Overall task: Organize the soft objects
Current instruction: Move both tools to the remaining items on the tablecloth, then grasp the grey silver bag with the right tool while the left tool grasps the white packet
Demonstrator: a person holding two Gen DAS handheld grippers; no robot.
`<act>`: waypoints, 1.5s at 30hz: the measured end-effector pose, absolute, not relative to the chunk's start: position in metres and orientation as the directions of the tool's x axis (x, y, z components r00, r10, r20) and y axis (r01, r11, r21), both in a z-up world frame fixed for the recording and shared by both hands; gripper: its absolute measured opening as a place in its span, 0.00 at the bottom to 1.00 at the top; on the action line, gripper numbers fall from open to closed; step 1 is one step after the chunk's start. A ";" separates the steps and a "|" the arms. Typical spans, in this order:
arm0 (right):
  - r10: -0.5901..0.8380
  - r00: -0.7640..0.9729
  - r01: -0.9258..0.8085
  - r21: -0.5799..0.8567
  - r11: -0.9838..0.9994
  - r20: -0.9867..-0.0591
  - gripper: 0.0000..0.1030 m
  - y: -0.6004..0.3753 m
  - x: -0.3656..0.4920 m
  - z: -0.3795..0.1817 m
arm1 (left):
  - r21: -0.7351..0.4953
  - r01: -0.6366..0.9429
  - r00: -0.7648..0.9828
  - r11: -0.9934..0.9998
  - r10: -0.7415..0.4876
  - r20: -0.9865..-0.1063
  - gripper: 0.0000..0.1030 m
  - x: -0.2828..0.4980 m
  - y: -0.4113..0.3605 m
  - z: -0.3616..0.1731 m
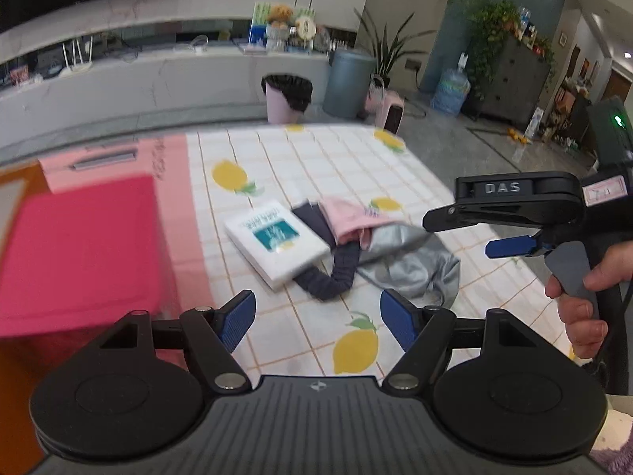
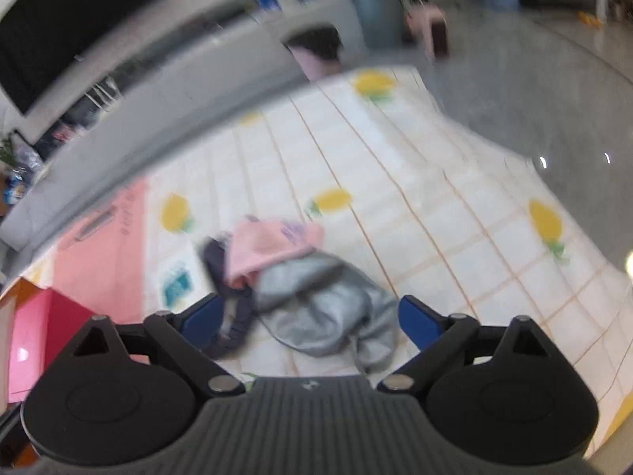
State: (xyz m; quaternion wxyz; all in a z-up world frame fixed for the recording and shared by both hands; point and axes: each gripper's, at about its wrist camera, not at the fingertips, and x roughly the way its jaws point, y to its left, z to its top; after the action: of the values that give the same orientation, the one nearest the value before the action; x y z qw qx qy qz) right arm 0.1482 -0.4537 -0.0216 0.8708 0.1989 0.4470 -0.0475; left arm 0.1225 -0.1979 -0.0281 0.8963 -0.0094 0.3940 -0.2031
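Currently in approach phase, nothing grasped yet. Soft pile sits mid-bench on the lemon-print cloth [image 1: 316, 166]: pink garment [image 1: 348, 217] on top, dark navy piece [image 1: 336, 273] snaking out underneath toward the near side, grey silvery garment [image 1: 411, 261] bunched on the right. All 3 overlap and touch. White book [image 1: 273, 241] lies just left of the pile, its corner touching or under the navy piece; can't tell which.

Left tool [image 1: 316, 316]: jaws wide, empty, pointing down at bench short of the pile. Right tool [image 2: 308, 316]: jaws wide, nothing clamped; in its own view the grey garment [image 2: 328, 308] lies ahead between the fingers, but pads aren't pressing on it. From the left view, right tool [image 1: 459, 233] is seen side-on above the grey garment's right edge, a hand [image 1: 585, 301] on the handle.

Red-pink box [image 1: 79, 249] at bench left, well apart from the pile; probably the drop target, that's a guess.

Next move, my read: right tool drops onto the grey bundle, closes on a thick fold. Risk: the tangle drags the pink or navy piece along, or nudges the book. Left tool may need to pin or separate.
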 end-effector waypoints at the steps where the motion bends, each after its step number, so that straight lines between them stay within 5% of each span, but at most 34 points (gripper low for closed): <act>1: 0.079 0.572 0.271 0.279 0.921 -0.816 0.86 -0.450 0.152 -0.029 | -0.178 0.356 0.597 0.918 -0.369 -0.712 0.82 0.125 -0.201 -0.035; 7: 0.018 0.511 0.341 0.222 0.913 -0.859 0.82 -0.447 0.171 -0.060 | -0.135 0.314 0.618 0.940 -0.310 -0.722 0.82 0.133 -0.214 -0.051; 10: 0.000 0.514 0.344 0.207 0.916 -0.858 0.50 -0.443 0.182 -0.069 | -0.089 0.314 0.641 0.945 -0.280 -0.714 0.82 0.138 -0.221 -0.054; 12: -0.018 0.466 0.354 0.168 0.920 -0.885 0.45 -0.441 0.190 -0.081 | -0.077 0.310 0.642 0.947 -0.269 -0.718 0.82 0.142 -0.222 -0.056; 14: -0.026 0.487 0.341 0.163 0.926 -0.873 0.26 -0.441 0.192 -0.082 | -0.088 0.301 0.634 0.950 -0.268 -0.725 0.82 0.145 -0.221 -0.057; 18: 0.011 0.472 0.317 0.182 0.931 -0.882 0.05 -0.444 0.187 -0.078 | -0.114 0.279 0.620 0.954 -0.269 -0.737 0.82 0.150 -0.217 -0.058; 31: -0.317 0.469 0.335 -0.165 0.928 -0.824 0.03 -0.443 0.139 -0.032 | -0.155 0.292 0.592 0.944 -0.306 -0.745 0.82 0.164 -0.234 -0.066; 45: -0.297 0.474 0.339 -0.139 0.930 -0.829 0.04 -0.453 0.137 -0.038 | -0.189 0.069 0.575 0.980 -0.194 -0.795 0.83 0.234 -0.243 -0.078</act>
State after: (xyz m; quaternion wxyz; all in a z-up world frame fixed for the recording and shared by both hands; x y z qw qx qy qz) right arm 0.1366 -0.4530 -0.0380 0.8583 0.0222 0.4780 -0.1852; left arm 0.2337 -0.2432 -0.0778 0.8848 -0.0688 0.4549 -0.0742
